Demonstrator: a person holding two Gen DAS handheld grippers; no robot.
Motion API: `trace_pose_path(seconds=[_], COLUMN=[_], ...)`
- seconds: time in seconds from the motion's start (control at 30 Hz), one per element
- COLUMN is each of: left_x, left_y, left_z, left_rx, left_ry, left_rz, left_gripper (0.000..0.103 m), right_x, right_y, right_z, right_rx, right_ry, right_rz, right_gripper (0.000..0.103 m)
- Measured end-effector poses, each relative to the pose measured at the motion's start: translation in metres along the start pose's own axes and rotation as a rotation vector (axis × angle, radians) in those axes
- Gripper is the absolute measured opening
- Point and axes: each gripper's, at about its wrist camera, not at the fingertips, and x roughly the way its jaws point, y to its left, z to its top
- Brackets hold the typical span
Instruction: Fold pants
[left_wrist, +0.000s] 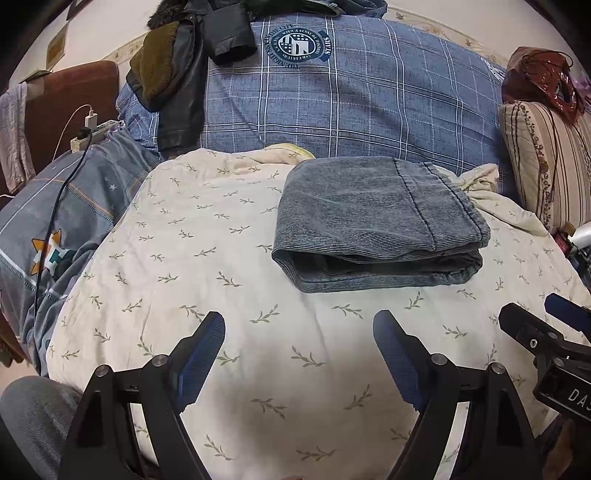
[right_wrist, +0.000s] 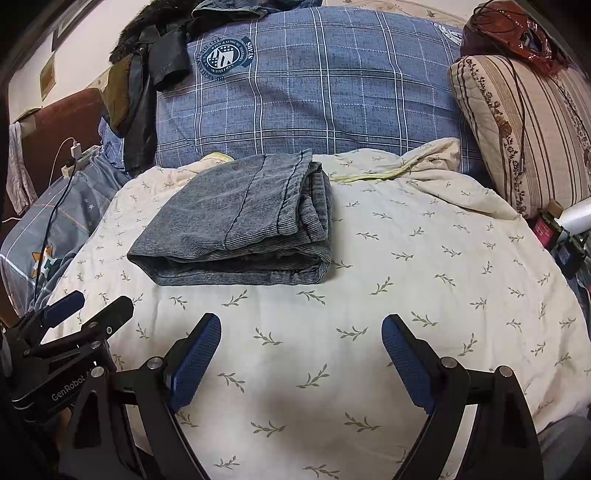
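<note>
A pair of grey-blue denim pants lies folded into a thick rectangle on a cream quilt with a leaf print. The same folded pants show left of centre in the right wrist view. My left gripper hovers open over bare quilt, well short of the pants, with nothing between its blue pads. My right gripper is also open and empty, on the near side of the bundle and a little to its right. Each gripper shows at the edge of the other's view.
A large blue plaid pillow lies behind the pants, with dark jackets piled on its left. A striped cushion stands at the right. A power strip with chargers and a black cable lies at the left on blue bedding.
</note>
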Motion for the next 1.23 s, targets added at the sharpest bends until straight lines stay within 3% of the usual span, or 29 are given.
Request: trace_pose_path(seconds=[1.1, 1.23], left_x=[-0.0023, -0.0094], left_y=[0.0002, 0.003], left_z=[0.0008, 0.0019], left_rx=[-0.007, -0.017], left_ry=[-0.005, -0.056], left_rz=[-0.031, -0.032], left_gripper=[0.083, 0.083], right_x=[-0.0018, 0.0006], right_y=[-0.0029, -0.0063], right_z=[0.0015, 0.0001], right_rx=[0.016, 0.032], right_ry=[-0.008, -0.014], right_rz=[-0.004, 0.025], right_gripper=[0.09, 0.09])
